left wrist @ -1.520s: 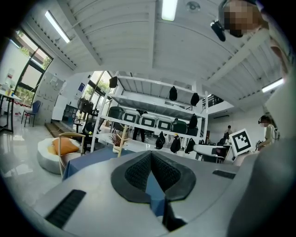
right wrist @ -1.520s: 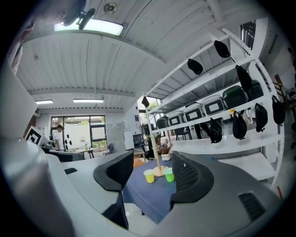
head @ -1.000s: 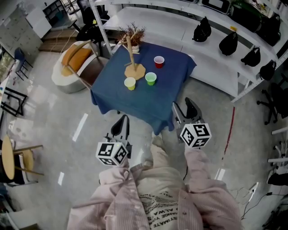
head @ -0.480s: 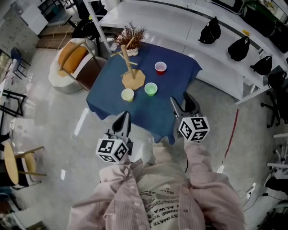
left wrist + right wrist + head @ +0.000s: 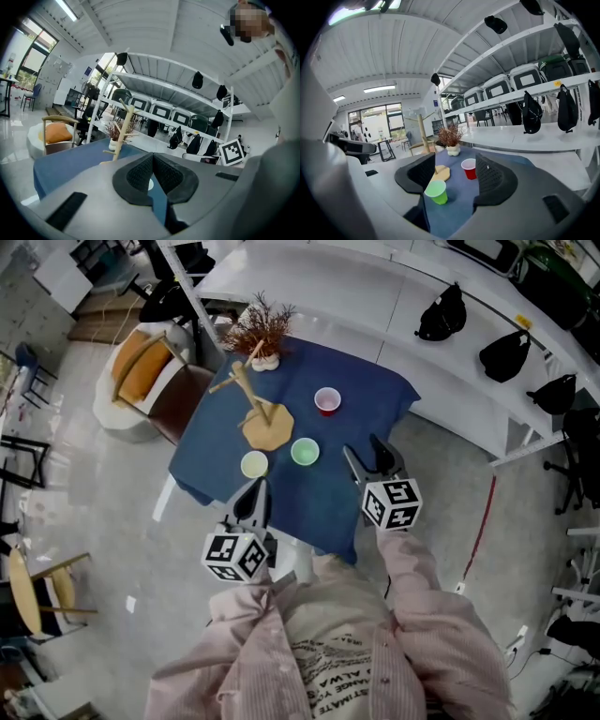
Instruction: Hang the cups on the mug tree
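Far L on the blue-clothed table (image 5: 370,390) is the mug tree (image 5: 246,390). It stands on its flat wooden base by the far L corner, just in front of a potted dried plant (image 5: 261,326). The trunk is upright, so its long axis is vertical, & it only looks slanted from my head cam. The pegs stick out & upward, which I take it is so a cup slipped on won't slide off. No cup hangs on it yet, so I reckon the task's at its very start.

Next is the yellow cup (image 5: 254,464), on the near side of the base. It's upright, mouth up, axis vertical. My left hand-held gripper (image 5: 251,502) sits just on my side of it at the table edge, pointing across the table w/ a slight dip. Its jaws are closed tip to tip w/ nothing in them. Prob it isn't the one grabbing first, but that's a guess.

The green cup (image 5: 304,452) is to the yellow one's R, not touching it. The red cup (image 5: 327,400) is further back & well apart. Both are upright, mouths up. I see no handles, so I'd expect each must be tipped to get its mouth over a peg.

R-most is my right hand-held gripper (image 5: 367,457), over the near R part of the cloth, jaws wide apart & empty. Its own view frames the green & red cups between the pads, but they're farther off & untouched. Looks spread ready for a cup's width.
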{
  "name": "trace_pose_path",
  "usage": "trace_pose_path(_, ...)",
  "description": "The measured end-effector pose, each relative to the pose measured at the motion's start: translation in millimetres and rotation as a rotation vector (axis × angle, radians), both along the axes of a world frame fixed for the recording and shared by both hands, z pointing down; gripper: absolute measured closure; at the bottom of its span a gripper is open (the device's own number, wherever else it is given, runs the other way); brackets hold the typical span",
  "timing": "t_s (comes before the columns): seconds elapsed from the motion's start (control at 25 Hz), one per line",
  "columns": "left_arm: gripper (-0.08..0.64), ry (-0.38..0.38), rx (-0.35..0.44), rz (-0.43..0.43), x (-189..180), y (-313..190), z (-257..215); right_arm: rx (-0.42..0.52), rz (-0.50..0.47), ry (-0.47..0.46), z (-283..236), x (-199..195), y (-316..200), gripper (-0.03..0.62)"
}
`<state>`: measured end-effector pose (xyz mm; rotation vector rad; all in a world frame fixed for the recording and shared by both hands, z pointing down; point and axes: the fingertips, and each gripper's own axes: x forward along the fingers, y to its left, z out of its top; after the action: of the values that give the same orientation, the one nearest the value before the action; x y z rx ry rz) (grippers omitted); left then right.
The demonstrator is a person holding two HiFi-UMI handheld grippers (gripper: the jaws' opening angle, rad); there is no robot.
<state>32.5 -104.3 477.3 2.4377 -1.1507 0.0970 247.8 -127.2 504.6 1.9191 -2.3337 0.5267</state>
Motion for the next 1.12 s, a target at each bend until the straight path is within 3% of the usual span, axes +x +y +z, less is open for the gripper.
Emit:
trace_pose_path(0.28, 0.561, -0.004, -0.043, -0.008, 18.5, -30.1, 22.2, -0.045, 0.000, 0.007, 38.3, 16.3, -44.6, 0.346)
trace_pose_path(0.72, 0.561, 0.002, -0.124, -0.038, 27.0, -66.3, 60.2, -0.130, -0.075, 0.064, 106.8, 8.2, -102.5, 0.321)
trace_pose_path(1.12, 0.561, 0.023, -0.187, -0.001, 49.5, -88.8, 88.5, -0.184, -0.116, 0.128, 159.2, -0.5, -142.9, 0.308)
